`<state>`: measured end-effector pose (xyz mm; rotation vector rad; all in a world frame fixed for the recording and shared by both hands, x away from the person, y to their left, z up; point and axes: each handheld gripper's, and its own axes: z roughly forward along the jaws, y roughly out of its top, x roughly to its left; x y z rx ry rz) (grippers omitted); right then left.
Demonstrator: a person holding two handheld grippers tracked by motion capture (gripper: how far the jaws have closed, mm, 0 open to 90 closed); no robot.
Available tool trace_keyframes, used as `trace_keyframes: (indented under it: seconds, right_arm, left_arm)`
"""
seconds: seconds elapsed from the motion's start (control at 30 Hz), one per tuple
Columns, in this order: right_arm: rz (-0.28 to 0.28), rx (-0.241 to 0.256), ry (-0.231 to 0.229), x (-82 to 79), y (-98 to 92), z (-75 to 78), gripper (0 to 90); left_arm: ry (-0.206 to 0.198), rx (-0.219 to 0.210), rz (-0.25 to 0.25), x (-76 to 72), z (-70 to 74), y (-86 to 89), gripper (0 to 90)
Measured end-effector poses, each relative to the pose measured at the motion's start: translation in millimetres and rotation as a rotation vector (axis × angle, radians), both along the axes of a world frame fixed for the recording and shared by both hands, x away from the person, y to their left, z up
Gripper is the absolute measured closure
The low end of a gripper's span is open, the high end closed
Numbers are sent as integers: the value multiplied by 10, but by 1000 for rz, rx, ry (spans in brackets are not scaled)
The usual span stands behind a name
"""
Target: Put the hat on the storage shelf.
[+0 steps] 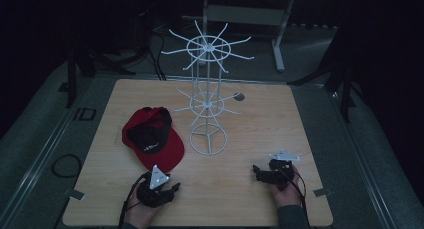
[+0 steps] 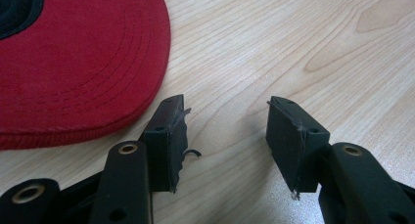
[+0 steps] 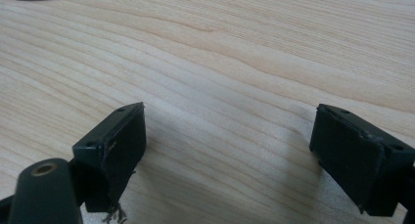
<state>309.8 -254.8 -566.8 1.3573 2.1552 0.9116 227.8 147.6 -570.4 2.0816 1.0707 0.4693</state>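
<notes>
red cap (image 2: 73, 62) just beside L gripper (image 2: 227, 136), jaws apart

The high view is dim and grainy, black toward its edges from nine through twelve to three o'clock, and only the pale wooden tabletop (image 1: 260, 189) catches light. Both gripper views are bright and even, with soft shadows under the jaws, whose nearest parts at six o'clock are blurred.
</notes>
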Motion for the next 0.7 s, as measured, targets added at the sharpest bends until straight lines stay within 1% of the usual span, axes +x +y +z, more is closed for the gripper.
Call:
trace_keyframes:
  seconds: [0.13, 0.23, 0.3, 0.37, 0.57, 0.6, 0.7]
  right_arm:
    - [1, 0, 0, 2, 1, 0, 134]
    - [2, 0, -1, 4, 1, 0, 134]
    - [3, -1, -1, 6, 0, 0, 134]
    - [3, -1, -1, 8, 2, 0, 134]
    - [3, -1, 0, 14, 5, 1, 134]
    - [3, 0, 0, 16, 6, 1, 133]
    - [3, 0, 0, 16, 7, 1, 134]
  left_arm:
    - [4, -8, 3, -9, 0, 5, 508]
    - [19, -43, 4, -18, 0, 34, 512]
    - [23, -48, 5, -17, 1, 41, 522]
    - [37, -61, 6, -10, 9, 54, 535]
    - [75, -40, -1, -46, 59, 80, 555]
    - [76, -45, 0, -52, 64, 83, 555]
    - [76, -40, 9, -67, 104, 110, 555]
